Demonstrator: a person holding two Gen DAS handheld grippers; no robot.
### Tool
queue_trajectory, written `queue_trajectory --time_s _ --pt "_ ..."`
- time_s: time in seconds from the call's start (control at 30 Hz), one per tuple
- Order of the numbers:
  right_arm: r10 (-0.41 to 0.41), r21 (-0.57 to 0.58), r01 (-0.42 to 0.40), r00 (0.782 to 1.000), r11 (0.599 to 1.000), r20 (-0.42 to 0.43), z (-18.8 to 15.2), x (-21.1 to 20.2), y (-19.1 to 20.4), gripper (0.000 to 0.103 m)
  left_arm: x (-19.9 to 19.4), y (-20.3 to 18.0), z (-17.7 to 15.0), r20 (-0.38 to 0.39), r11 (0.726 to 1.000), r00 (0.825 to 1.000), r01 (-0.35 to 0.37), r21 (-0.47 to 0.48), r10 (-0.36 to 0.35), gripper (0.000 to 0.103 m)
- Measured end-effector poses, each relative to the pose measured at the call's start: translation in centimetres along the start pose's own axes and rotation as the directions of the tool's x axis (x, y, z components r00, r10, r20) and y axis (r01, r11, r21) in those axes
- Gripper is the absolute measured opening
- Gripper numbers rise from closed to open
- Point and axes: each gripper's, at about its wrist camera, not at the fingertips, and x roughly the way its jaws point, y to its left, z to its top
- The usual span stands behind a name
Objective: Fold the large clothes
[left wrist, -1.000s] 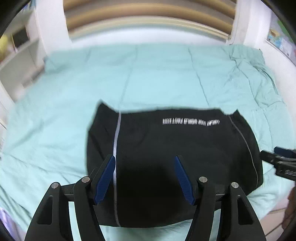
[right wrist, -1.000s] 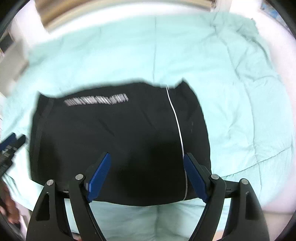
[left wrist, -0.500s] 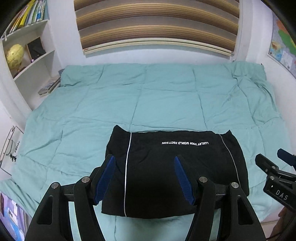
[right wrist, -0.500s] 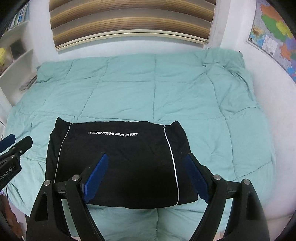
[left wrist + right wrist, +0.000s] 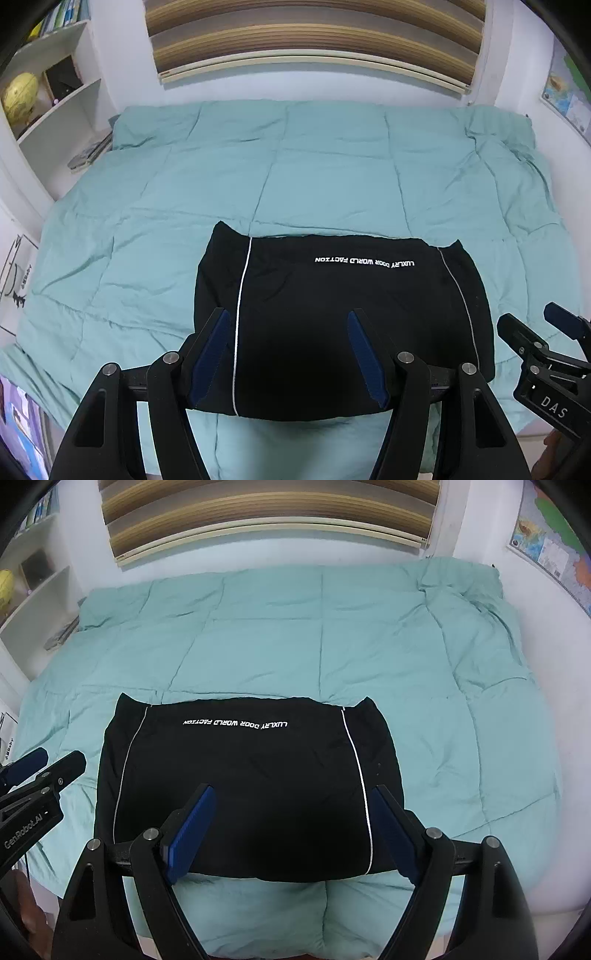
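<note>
Both views show a black garment folded into a compact rectangle near the bed's front edge.

Left wrist view: the left gripper (image 5: 288, 354) hangs above the black garment (image 5: 332, 314) with jaws apart and empty; any final tidy means squaring corners on the teal quilt (image 5: 258, 166). A shelf (image 5: 55, 110) stands well clear.

Right wrist view: the right gripper (image 5: 291, 834) is likewise spread, gripping nothing; nothing obstructs.

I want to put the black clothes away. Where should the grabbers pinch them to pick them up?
Probably at the two near corners of the folded black garment, along the thick edge closest to the open left gripper and right gripper. Come from the near side, one gripper per corner. That edge hangs nearest, lies straight on the teal quilt, and bundles all layers together.
</note>
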Motion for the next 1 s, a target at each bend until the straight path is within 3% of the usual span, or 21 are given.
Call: queue_trajectory --time_s 1.0 --pt "0.067 0.033 -0.065 0.996 0.997 -0.054 -0.1 1.9 0.8 0.086 1.9 0.6 -0.6 -0.051 0.998 0.997 -0.058 0.006 0.059 0.068"
